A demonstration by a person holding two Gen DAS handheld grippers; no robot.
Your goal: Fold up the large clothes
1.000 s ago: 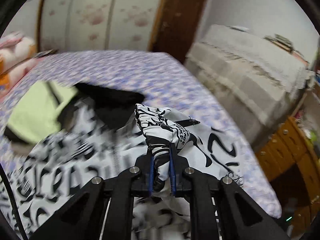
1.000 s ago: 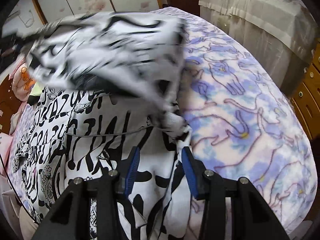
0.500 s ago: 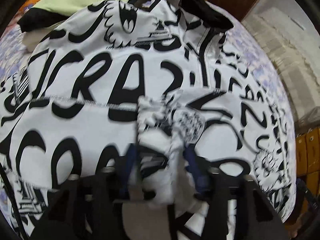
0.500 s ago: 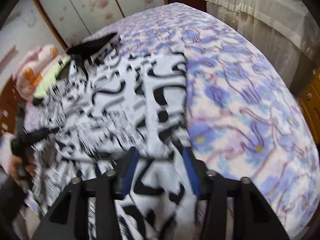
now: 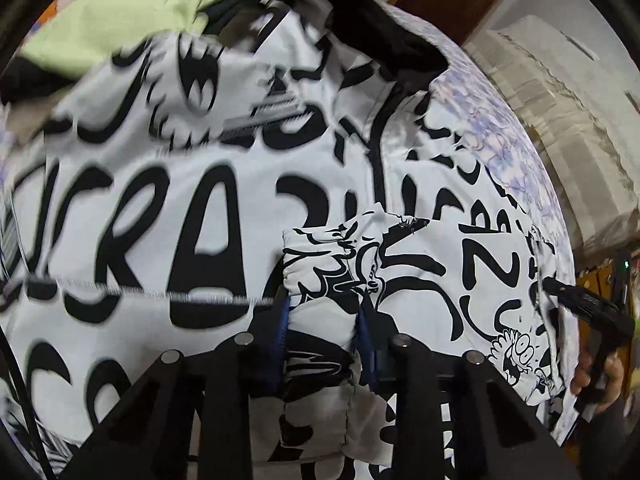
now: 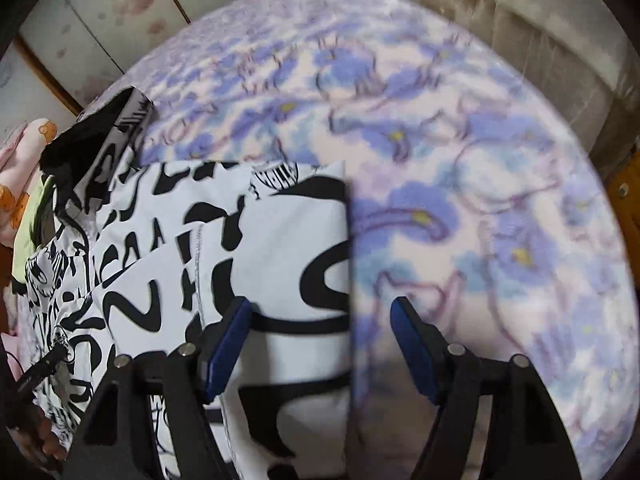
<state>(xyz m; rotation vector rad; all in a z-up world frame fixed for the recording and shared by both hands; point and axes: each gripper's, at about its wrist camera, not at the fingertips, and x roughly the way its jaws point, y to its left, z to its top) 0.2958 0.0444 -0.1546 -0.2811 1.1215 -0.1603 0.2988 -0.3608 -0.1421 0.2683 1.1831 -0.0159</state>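
Currently L gripper [image 5: 322, 334] jaws closing, pinching sleeve cuff [image 5: 320, 276]; R gripper [image 6: 320, 344] spread, closing, empty. Jacket [image 6: 256, 240] soft, light, floppy; grip hems/seams.

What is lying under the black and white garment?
The black and white garment lies on a purple floral blanket. A light green cloth shows at its far end; whatever else lies beneath is covered.

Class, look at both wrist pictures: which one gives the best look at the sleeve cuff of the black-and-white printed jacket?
The left wrist view. There the cuff sits bunched between the closing left gripper, sharp and centred. The right wrist view shows the cuff only small at its left edge, with the jacket folded beside it on the bed.
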